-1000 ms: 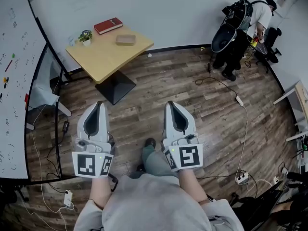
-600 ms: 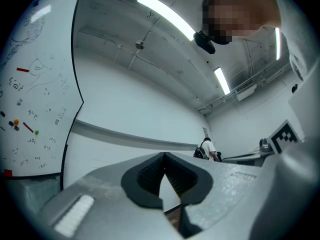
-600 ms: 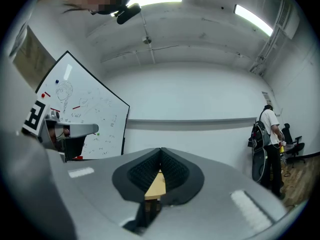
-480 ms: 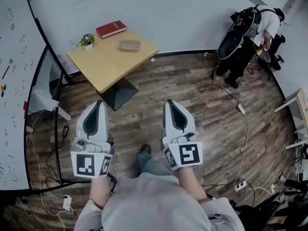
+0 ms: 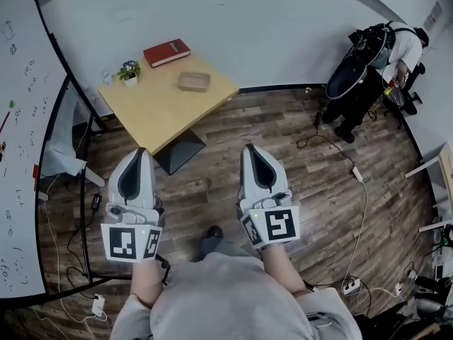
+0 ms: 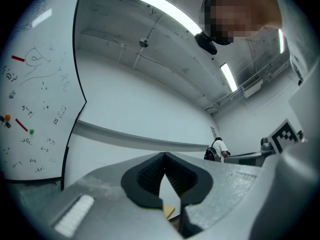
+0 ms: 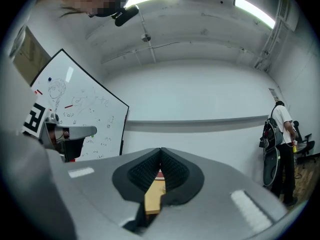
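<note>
The light wooden square table (image 5: 163,103) is standing ahead of both claws, well apart from them, carrying a red book (image 5: 167,52), a small potted plant (image 5: 128,71) and a tan shallow box (image 5: 194,81). You are holding your left claw (image 5: 139,151) and right claw (image 5: 251,149) over the wood-plank floor (image 5: 283,129), each with its jaws closed tip to tip and gripping nothing.

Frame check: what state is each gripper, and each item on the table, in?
left gripper: jaws together, nothing between them.
right gripper: jaws together, nothing between them.
red book: closed, lying flat on the table.
potted plant: upright, near the table's corner.
tan box: flat on the table, apart from the book; open or lidded, cannot tell.
</note>
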A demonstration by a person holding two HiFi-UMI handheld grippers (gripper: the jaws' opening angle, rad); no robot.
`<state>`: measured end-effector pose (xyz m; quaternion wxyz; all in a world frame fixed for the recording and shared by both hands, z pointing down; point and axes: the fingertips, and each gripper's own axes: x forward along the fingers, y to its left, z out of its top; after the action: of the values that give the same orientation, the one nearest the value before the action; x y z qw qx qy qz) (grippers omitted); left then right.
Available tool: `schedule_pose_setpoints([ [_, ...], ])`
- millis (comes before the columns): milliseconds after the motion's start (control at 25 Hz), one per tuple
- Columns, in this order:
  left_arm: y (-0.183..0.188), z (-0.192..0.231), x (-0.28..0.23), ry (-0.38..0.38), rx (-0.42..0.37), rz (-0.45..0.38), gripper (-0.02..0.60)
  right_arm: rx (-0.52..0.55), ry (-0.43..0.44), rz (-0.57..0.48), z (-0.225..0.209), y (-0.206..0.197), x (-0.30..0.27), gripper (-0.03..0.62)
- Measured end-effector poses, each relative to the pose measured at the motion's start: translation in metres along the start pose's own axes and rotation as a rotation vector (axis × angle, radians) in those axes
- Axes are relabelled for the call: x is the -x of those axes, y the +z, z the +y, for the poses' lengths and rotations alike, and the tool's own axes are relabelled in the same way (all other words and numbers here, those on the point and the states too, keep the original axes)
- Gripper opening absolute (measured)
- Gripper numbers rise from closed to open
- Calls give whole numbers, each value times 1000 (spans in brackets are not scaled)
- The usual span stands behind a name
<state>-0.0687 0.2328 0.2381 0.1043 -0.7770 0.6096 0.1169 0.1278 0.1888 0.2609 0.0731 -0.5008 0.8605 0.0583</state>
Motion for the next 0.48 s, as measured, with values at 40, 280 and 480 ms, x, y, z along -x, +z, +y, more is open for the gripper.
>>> schedule_pose_setpoints([
  [40, -1, 3, -6, 3, 1, -3, 5, 1, 5, -3, -2, -1, -7, 2],
  [280, -12, 13, -43, -4, -1, -9, 5, -4, 20, -18, -15, -7, -42, 2],
  [480, -18, 13, -72, -15, -10, -19, 5, -6, 20, -24, -33, -12, -62, 2],
])
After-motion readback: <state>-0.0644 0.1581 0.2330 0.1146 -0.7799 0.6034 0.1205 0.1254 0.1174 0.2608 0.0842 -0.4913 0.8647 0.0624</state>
